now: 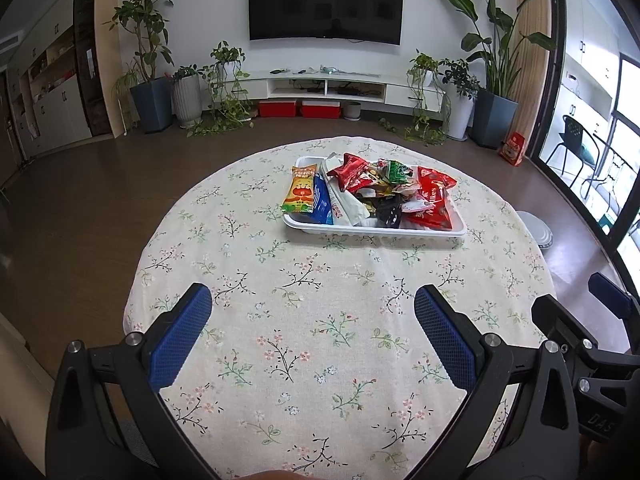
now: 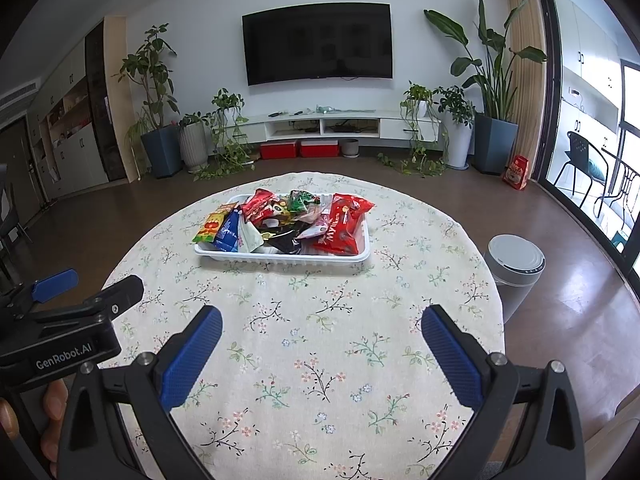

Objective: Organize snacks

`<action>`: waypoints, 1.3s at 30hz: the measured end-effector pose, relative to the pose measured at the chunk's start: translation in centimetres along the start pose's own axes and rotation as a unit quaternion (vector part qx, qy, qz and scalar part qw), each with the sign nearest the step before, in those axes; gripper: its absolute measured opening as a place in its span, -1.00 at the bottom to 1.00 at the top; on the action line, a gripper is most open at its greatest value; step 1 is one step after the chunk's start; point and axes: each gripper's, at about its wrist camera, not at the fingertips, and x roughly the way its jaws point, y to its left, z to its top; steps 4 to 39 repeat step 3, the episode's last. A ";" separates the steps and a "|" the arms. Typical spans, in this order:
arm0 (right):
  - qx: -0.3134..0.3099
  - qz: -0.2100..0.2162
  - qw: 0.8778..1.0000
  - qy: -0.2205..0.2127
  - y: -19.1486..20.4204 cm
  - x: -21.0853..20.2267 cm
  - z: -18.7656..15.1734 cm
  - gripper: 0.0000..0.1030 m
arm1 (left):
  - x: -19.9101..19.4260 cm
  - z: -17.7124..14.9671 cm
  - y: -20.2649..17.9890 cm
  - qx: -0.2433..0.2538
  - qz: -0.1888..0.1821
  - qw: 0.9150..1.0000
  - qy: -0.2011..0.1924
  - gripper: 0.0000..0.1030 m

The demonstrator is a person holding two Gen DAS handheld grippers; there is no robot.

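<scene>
Nearest the cameras, left gripper (image 1: 313, 334) and right gripper (image 2: 322, 354) both hover over bare floral tablecloth (image 1: 304, 360) at the near edge, fingers spread wide, holding nothing. Farther out, straight ahead of both and well apart from them, white tray (image 2: 280, 258) sits with long axis left-right, snack packets heaped in it. Orange packet (image 1: 299, 190) overhangs the left end, so left gripper looks the better placed.

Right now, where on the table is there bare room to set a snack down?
The cloth between both open claws, left and right, and the tray is bare, as are both sides of the tray. The tray itself is heaped with snacks.
</scene>
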 end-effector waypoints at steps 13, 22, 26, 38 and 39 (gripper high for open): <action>0.000 0.000 1.000 0.000 0.0 0.0 0.1 0.98 | 0.0 0.0 0.1 -0.001 0.000 1.000 0.001 0.99; 0.000 0.000 1.000 0.000 0.0 0.0 0.1 0.98 | 0.0 0.0 0.1 -0.001 0.000 1.000 0.001 0.99; 0.000 0.000 1.000 0.000 0.0 0.0 0.1 0.98 | 0.0 0.0 0.1 -0.001 0.000 1.000 0.001 0.99; 0.000 0.000 1.000 0.000 0.0 0.0 0.1 0.98 | 0.0 0.0 0.1 -0.001 0.000 1.000 0.001 0.99; 0.000 0.000 1.000 0.000 0.0 0.0 0.1 0.98 | 0.0 0.0 0.1 -0.001 0.000 1.000 0.001 0.99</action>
